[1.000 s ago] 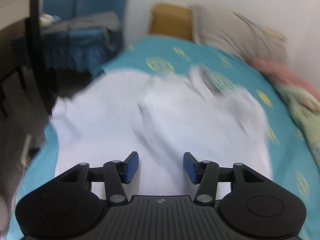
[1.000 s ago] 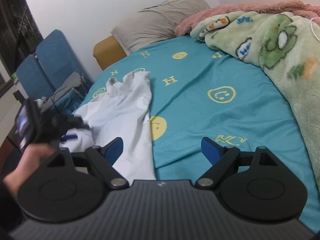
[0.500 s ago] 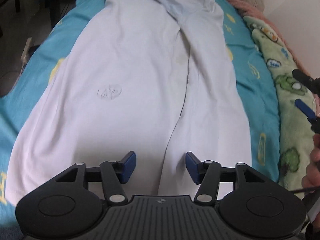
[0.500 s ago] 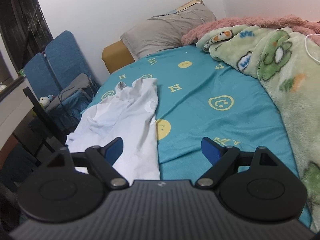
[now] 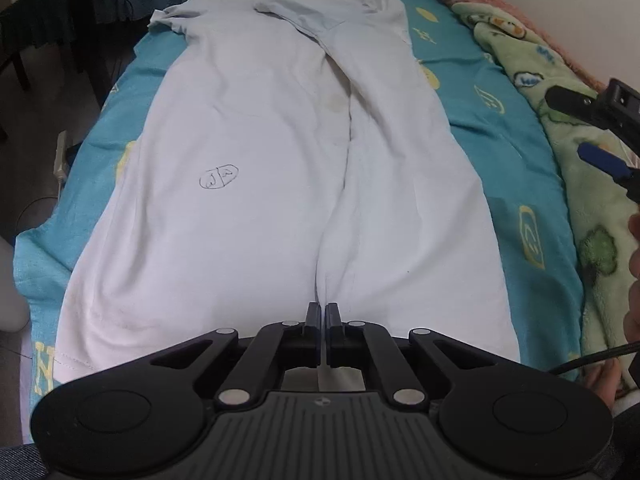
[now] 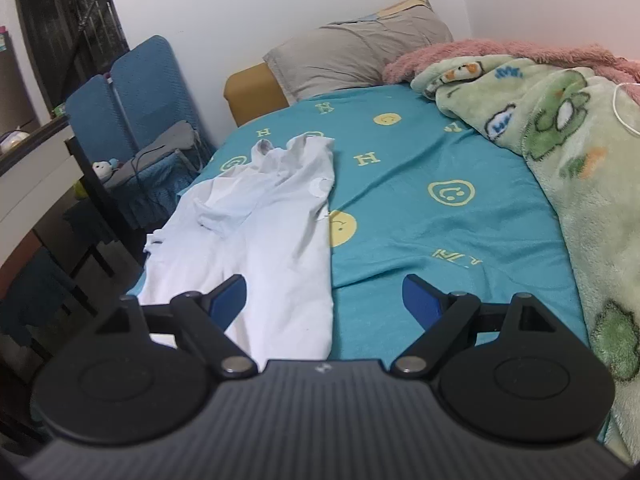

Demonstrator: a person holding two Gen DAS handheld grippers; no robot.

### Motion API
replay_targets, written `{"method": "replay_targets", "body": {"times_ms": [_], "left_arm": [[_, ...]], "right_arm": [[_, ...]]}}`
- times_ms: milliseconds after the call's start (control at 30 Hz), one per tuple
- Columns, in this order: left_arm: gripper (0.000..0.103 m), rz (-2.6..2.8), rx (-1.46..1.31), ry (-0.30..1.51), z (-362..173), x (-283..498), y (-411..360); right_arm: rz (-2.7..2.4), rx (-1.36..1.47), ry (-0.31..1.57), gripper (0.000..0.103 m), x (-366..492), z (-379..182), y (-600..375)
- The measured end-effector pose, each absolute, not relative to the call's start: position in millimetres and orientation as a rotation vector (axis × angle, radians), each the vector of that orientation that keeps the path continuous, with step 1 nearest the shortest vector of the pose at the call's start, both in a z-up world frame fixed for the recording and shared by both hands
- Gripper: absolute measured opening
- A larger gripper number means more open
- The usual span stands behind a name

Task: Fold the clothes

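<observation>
- Left wrist cam sits low at the bed's (image 5: pixel 472 92) foot edge, looking along the white shirt (image 5: pixel 260 168) toward the pillow end.
- Right wrist cam is higher, further back, facing the headboard corner.
- Both catch the shirt (image 6: pixel 264 232) and green blanket (image 6: pixel 572 184).

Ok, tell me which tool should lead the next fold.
Left. The left tool is closed at the white shirt's near hem; the right tool hangs open above the bed.

Teal-sheeted bed (image 6: pixel 420 240) carries white shirt (image 5: pixel 280 160); green blanket (image 6: pixel 580 184); grey pillow (image 6: pixel 352 56).
</observation>
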State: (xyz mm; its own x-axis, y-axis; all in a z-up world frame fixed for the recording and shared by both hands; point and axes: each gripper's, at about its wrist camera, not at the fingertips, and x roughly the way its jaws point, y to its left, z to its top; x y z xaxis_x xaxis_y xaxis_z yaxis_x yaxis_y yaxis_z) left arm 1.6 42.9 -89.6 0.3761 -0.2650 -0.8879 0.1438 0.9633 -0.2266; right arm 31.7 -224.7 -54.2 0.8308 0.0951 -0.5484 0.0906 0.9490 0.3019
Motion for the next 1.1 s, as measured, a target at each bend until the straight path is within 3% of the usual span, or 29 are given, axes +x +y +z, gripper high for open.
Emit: {"method": "replay_targets", "body": {"times_ms": [33,167,300,333,533,767,1100], "left_arm": [[0.008,-0.263,-0.129,1.147,-88.1,2.8,43.6],[0.051,-0.247,-0.133,1.079,-81.7,10.5,38.8],[0.072,-0.239,-0.065,0.975,-63.6,16.4,31.0],[0.082,-0.228,-0.037,0.937,-57.8,18.8,27.0],[0.103,-0.199,0.056,0.735,-23.1,28.0,4.9],[0.103,-0.183,0.011,0.673,-12.6,57.1,-8.8],[0.103,-0.176,-0.054,0.702,-48.0,65.0,13.0]], "right_arm": [[0.003,0.323,0.594,0.086,32.0,-54.2,-224.0],[0.006,0.316,0.595,0.086,33.1,-54.0,-221.5],[0.012,0.315,0.579,0.086,32.2,-50.6,-219.8],[0.013,0.315,0.573,0.086,31.8,-49.4,-219.5],[0.008,0.308,0.53,0.086,27.4,-41.6,-219.9],[-0.014,0.32,0.487,0.086,23.0,-36.3,-225.9],[-0.002,0.324,0.46,0.086,21.8,-37.6,-226.7]]}}
